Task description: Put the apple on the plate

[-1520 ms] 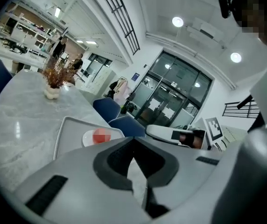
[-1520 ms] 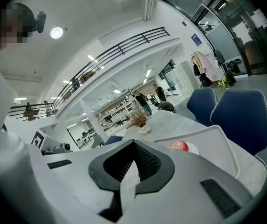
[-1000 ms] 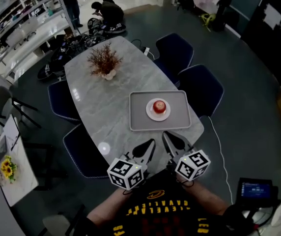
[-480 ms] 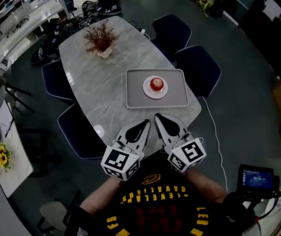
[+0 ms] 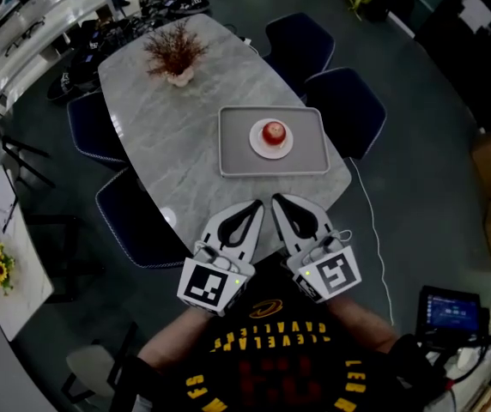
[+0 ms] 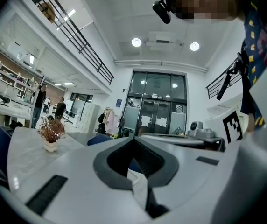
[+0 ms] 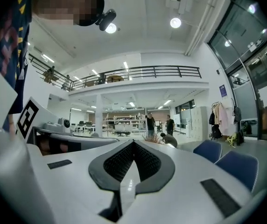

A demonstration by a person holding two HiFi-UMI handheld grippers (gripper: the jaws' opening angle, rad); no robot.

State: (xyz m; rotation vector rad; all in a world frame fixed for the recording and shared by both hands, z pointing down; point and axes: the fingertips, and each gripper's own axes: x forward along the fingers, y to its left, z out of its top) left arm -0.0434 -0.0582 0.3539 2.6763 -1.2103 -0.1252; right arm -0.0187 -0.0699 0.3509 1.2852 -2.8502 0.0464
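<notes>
A red apple (image 5: 273, 132) sits on a small white plate (image 5: 257, 145), which rests in a grey tray (image 5: 233, 160) on the marble table (image 5: 177, 136). Both grippers hover side by side over the table's near edge, well short of the tray. My left gripper (image 5: 257, 204) has its jaws together with nothing between them; in the left gripper view its tips (image 6: 134, 137) meet. Beside it, my right gripper (image 5: 276, 199) is likewise shut and empty, tips (image 7: 133, 142) touching in the right gripper view. Neither gripper view shows the apple.
A vase of dried twigs (image 5: 177, 58) stands at the table's far end, also in the left gripper view as the vase (image 6: 51, 134). Dark blue chairs (image 5: 342, 110) ring the table, one (image 5: 130, 221) at the near left. Two people (image 7: 158, 124) stand far off.
Both grippers have lifted a little, edged towards the table's near edge and rolled slightly. Apple, plate and tray have not moved on the table.
</notes>
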